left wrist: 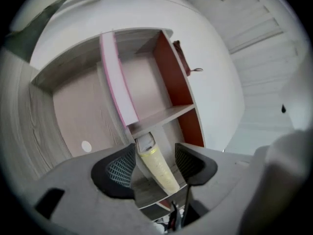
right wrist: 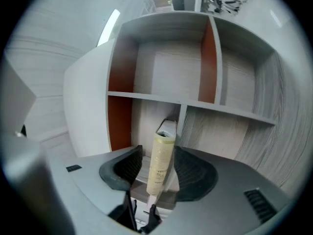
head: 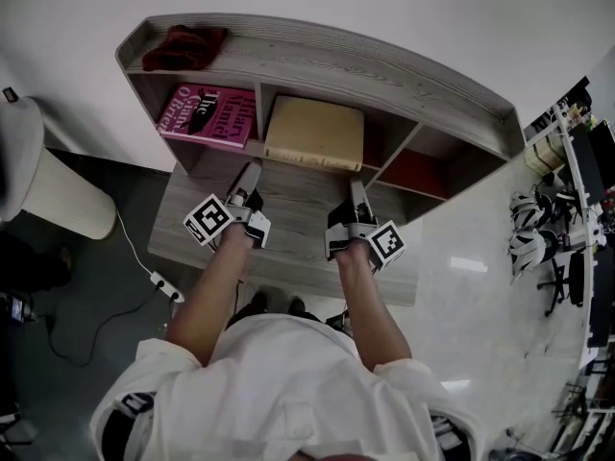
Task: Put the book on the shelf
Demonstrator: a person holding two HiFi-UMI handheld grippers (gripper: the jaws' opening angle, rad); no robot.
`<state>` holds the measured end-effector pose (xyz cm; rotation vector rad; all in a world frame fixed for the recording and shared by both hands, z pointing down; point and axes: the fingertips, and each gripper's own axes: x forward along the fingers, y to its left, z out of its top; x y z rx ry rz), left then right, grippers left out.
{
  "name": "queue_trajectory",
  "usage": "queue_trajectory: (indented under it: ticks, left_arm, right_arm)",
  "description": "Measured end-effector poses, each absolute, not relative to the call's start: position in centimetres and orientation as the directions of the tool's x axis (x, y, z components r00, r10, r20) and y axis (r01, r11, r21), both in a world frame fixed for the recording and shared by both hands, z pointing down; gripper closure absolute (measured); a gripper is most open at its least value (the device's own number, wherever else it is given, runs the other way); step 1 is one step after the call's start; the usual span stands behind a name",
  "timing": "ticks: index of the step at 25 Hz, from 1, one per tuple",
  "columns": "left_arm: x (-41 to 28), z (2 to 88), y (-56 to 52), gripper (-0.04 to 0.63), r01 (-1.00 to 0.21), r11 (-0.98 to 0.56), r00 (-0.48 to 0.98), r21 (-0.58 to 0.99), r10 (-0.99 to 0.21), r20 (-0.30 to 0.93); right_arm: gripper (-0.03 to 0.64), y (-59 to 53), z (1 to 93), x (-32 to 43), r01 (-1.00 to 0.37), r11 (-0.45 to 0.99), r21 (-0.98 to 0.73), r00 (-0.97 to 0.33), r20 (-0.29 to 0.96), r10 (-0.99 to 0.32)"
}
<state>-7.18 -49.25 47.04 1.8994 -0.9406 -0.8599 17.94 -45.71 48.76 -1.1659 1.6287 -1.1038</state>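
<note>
Head view: left gripper [head: 252, 176] and right gripper [head: 357, 188] side by side, both tips at the near edge of the book [head: 315, 128], set flat in the mouth of the shelf [head: 384, 75] straight ahead. Pink book [head: 207, 113] ahead and left of the left tool.

Left gripper view: jaws apart, wider than the book [left wrist: 159, 168]; spine between them, close against one jaw.

Right gripper view: likewise spread, spine of the book [right wrist: 160, 163] between, near one jaw.
</note>
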Motion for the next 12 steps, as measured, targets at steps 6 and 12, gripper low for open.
queue_trajectory:
  ticks: [6,12]
  left_arm:
    - [-7.4,44.9,-46.3,0.347,-0.559,-0.482,0.51,0.674,-0.841,-0.178]
    - [-5.4,43.0,-43.1,0.347,-0.753,-0.553,0.553,0.356,-0.826,-0.112]
  right_arm:
    - [0.414,-42.7,44.3,18.3,-0.505,0.344,-0.792,-0.319,-0.2,-0.926]
    - [0.465,-39.2,41.9,19.6,-0.806,0.43,-0.407,-0.409,-0.143,-0.901]
